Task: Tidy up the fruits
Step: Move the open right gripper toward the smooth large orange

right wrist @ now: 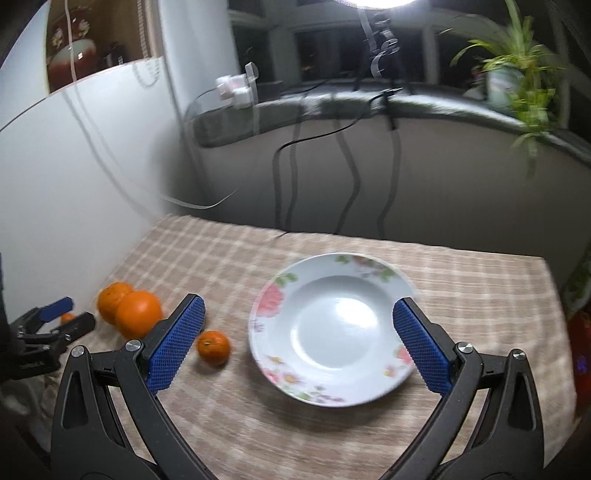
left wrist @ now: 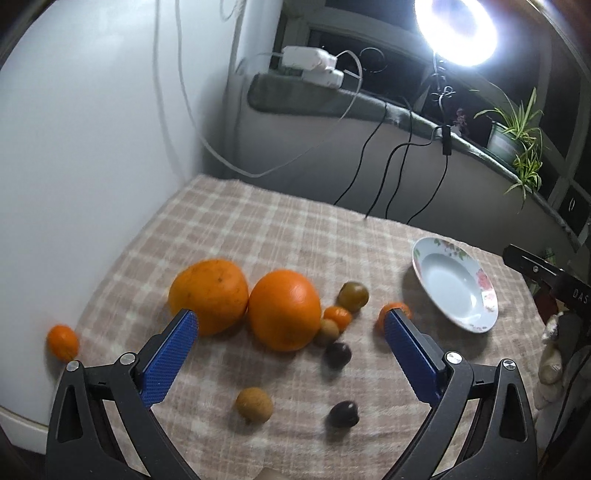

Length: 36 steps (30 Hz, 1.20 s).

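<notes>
In the left wrist view, two big oranges (left wrist: 284,308) lie side by side on the checked cloth, with small fruits around them: a mandarin (left wrist: 338,316), a green-brown plum (left wrist: 353,295), a longan (left wrist: 254,404) and two dark fruits (left wrist: 343,413). My left gripper (left wrist: 291,332) is open and empty above them. A flowered white plate (right wrist: 332,332) lies under my right gripper (right wrist: 297,326), which is open and empty. One mandarin (right wrist: 213,347) lies left of the plate. The plate also shows in the left wrist view (left wrist: 456,282).
A small mandarin (left wrist: 62,341) lies at the cloth's left edge by the white wall. Cables hang behind the table. A potted plant (left wrist: 517,136) stands on the sill. A bright ring lamp (left wrist: 458,26) shines above. The left gripper (right wrist: 55,321) shows at the left in the right wrist view.
</notes>
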Each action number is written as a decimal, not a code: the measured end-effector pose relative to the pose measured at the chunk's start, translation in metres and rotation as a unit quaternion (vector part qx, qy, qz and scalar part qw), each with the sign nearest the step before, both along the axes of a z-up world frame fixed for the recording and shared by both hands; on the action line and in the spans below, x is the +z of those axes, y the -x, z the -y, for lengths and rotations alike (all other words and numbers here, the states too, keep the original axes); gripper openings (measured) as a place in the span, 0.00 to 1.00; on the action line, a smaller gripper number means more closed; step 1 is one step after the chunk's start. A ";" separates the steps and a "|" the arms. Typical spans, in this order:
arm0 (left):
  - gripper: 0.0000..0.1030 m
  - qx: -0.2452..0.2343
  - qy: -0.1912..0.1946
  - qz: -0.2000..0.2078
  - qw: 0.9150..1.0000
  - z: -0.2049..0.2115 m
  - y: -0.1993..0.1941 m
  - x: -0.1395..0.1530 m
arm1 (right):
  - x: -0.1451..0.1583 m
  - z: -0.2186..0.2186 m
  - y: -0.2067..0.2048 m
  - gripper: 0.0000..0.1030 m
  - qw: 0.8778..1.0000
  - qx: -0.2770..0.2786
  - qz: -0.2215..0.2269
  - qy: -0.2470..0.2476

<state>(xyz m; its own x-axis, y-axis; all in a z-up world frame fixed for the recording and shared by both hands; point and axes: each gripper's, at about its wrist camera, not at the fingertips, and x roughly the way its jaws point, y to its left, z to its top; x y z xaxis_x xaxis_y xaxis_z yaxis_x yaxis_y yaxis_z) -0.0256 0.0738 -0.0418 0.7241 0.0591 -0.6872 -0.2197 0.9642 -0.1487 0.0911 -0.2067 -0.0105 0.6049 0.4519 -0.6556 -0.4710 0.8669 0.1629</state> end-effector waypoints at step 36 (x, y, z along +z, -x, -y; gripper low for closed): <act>0.73 0.003 0.137 -0.041 0.990 -0.026 -0.010 -0.055 | -0.067 -0.175 -0.022 1.00 0.945 0.280 -0.170 0.004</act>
<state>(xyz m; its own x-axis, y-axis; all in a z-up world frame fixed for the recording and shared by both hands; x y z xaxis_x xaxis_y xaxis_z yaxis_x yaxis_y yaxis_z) -0.0160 0.1000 -0.0972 0.6647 -0.1344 -0.7350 -0.2469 0.8889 -0.3858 0.1133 -0.0315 -0.0776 0.0262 0.6327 -0.7740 -0.7775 0.4995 0.3821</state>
